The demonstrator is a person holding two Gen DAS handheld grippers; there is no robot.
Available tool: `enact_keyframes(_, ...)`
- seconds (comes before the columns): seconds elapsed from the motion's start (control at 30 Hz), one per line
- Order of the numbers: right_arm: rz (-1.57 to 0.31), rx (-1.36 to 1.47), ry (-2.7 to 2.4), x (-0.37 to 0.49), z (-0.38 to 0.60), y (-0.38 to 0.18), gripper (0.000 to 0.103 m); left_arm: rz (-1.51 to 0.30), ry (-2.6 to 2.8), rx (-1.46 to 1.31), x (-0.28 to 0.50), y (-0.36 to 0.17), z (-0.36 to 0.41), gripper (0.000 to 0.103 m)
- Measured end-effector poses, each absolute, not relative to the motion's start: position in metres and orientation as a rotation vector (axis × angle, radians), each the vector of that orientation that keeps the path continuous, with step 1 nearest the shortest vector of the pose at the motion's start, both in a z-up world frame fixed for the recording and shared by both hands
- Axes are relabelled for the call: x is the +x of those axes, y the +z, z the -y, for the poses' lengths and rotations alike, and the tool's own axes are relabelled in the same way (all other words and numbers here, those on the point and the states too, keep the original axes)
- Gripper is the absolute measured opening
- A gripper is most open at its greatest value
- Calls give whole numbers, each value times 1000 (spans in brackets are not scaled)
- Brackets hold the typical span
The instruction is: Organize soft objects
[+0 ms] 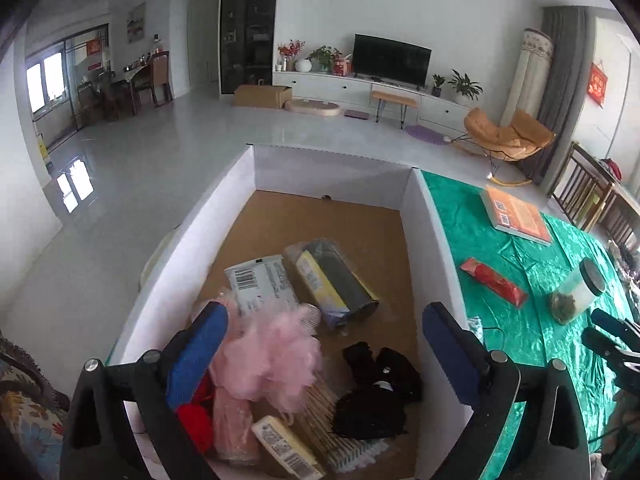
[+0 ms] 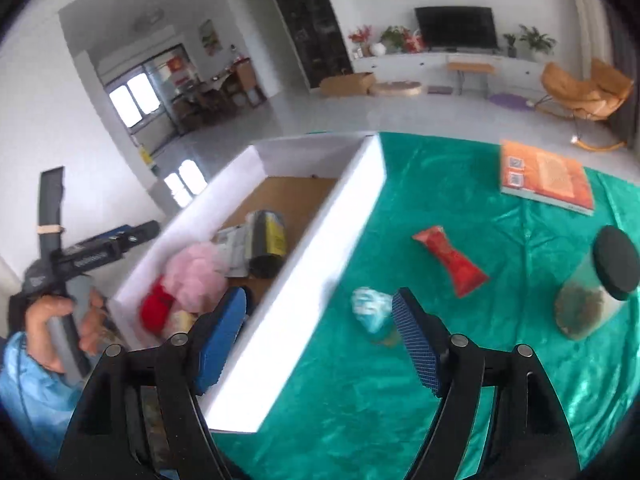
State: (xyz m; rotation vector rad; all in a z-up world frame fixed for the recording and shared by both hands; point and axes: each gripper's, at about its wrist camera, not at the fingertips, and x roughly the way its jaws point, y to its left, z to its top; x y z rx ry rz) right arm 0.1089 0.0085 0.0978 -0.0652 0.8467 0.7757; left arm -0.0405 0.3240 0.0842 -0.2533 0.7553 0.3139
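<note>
Left wrist view: left gripper (image 1: 325, 344) above white box (image 1: 434, 236), fingers spread wide, nothing pinched. In box: pink mesh puff (image 1: 272, 356), red yarn (image 1: 196, 420), black cloth (image 1: 376, 392), packets.

Right wrist view: right gripper (image 2: 318, 336) over box wall, fingers spread, empty. Pale blue wad (image 2: 370, 308) on green-covered counter (image 2: 500, 360), beside box. Red pouch (image 2: 450, 260), jar (image 2: 596, 284), orange book (image 2: 546, 178) farther off.

Your left fingers (image 1: 200, 344) cover part of the pink mesh puff (image 1: 276, 356) and most of the red ball (image 1: 196, 424) in the white box (image 1: 436, 240). The yellow packet (image 1: 286, 450) runs off the bottom edge. From the right wrist, the box wall (image 2: 320, 264) is motion-smeared, and the pale blue bundle (image 2: 370, 308) on the table (image 2: 500, 320) is too blurred to identify.
</note>
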Motion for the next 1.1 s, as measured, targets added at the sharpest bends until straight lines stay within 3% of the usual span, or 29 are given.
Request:
enact_keyframes(0.13,-819,-162,447,116,59,40,79,-759,154,-255,-28,82,-270,97)
enact_keyframes(0.27,-895,-84,211,117,138,-12,79,-772,12,-212,-22,77,-209,97)
enact_keyframes(0.57,-897,77,59,107,202,-21,79,-885,-146,-139,-23,43,-113,97)
enact_keyframes(0.77,-885,108,174,98,196,-18,79,-870,-131,-157,-36,47,-131,97)
enact_keyframes(1.1,-906,-59,721,117,48,-6,79,-737,-64,-309,-55,74,-199,97)
